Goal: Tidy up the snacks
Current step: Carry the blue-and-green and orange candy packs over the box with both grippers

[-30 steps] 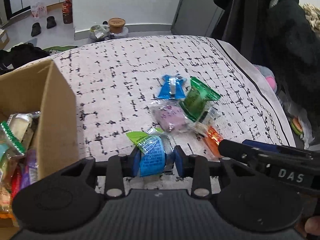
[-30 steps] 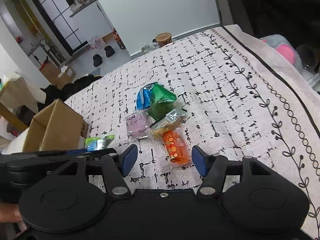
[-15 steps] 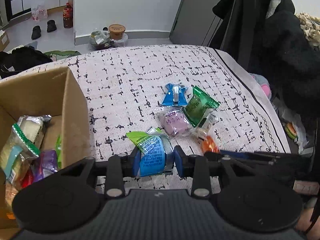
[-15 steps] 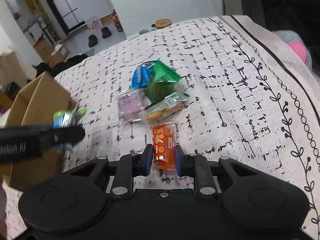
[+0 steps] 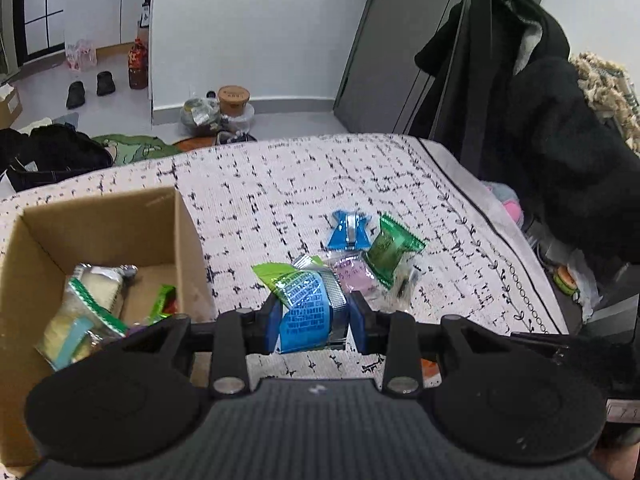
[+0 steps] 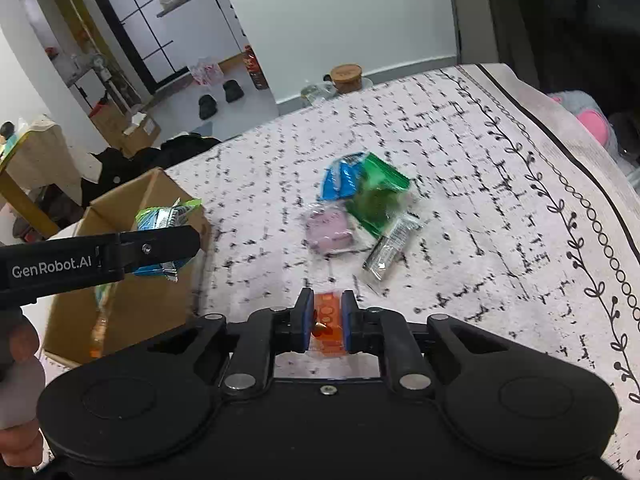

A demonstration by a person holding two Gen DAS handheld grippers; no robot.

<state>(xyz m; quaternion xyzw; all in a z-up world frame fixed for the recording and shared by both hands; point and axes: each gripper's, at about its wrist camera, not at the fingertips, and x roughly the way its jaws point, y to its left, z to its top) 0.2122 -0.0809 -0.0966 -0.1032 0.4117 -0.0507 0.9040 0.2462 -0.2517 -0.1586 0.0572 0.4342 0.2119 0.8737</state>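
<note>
White-and-black patterned bed cover point(image 5: 280, 184) is carrying everything; it is a bed, not a worktop. Cardboard box point(image 5: 100, 220) is sitting at its left end, already holding several packets, so the sort is partway done. Loose pile is lying mid-bed, well apart from the box: green packet point(image 5: 390, 254), blue packet point(image 5: 349, 232), pink packet point(image 6: 330, 228) and a clear wrapped bar point(image 6: 390, 246), all touching or overlapping. What changed: a second ago the right gripper point(image 6: 325, 322) was hanging wide open over the orange packet point(image 6: 328, 320); now its fingers are pinching that packet by its near end, pressed about as tight as they go. The packet is looking lifted clear of the cover, though that is a judgement. Left gripper point(image 5: 314, 322) is unchanged in grip, fingers clamping the blue-and-green foil snack point(image 5: 306, 308) across its middle, but it has risen and swung toward the box; the right wrist view is showing the snack point(image 6: 162, 220) hanging just at the box's near corner. Meaning: both hands are now loaded, two snacks are heading for the box and four are left on the bed. Pose: both grippers are angling steeply down and forward, left ahead of right; a hand point(image 6: 20, 380) is gripping the left handle at frame edge.
</note>
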